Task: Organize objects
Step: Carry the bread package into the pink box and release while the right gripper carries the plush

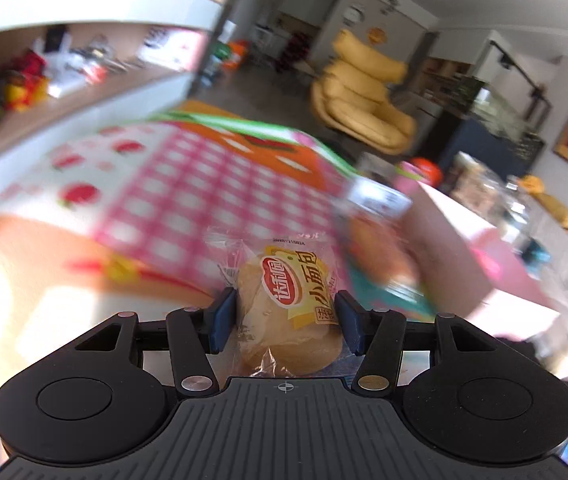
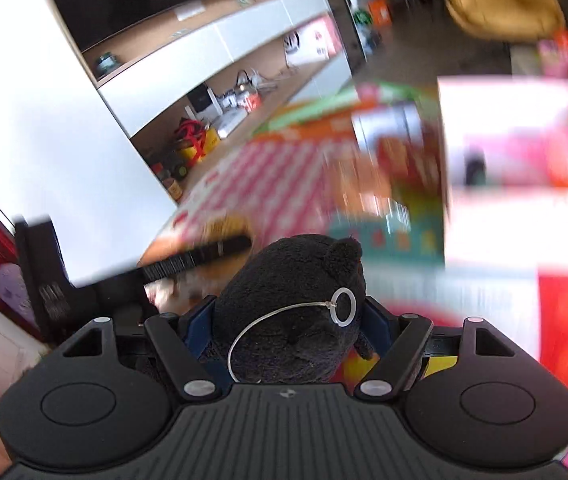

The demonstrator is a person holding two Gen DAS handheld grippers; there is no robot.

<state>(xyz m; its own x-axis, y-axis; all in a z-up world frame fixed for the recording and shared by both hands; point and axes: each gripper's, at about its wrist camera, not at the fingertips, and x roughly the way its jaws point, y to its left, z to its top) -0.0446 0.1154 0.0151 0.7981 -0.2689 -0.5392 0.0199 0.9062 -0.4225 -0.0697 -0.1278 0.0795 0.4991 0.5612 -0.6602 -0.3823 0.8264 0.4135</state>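
Note:
My left gripper (image 1: 285, 303) is shut on a clear-wrapped small bread (image 1: 271, 332) with a yellow and red label, its blue pads (image 1: 223, 314) pressing both sides. It hangs above a pink checked mat (image 1: 187, 184). In the right wrist view my right gripper (image 2: 288, 318) is shut on a black plush toy (image 2: 292, 276), which has a white plastic loop and ring (image 2: 343, 306) on it. The plush fills the space between the fingers (image 2: 193, 330) and hides their tips. The picture is blurred with motion.
A pink box (image 1: 464, 248) (image 2: 524, 140) stands right of the mat, with blurred packets (image 1: 380, 256) beside it. A black ribbed part (image 2: 195, 258) shows left of the plush. Wall shelves (image 1: 63, 80) hold clutter. A yellow armchair (image 1: 364, 100) stands on the floor beyond.

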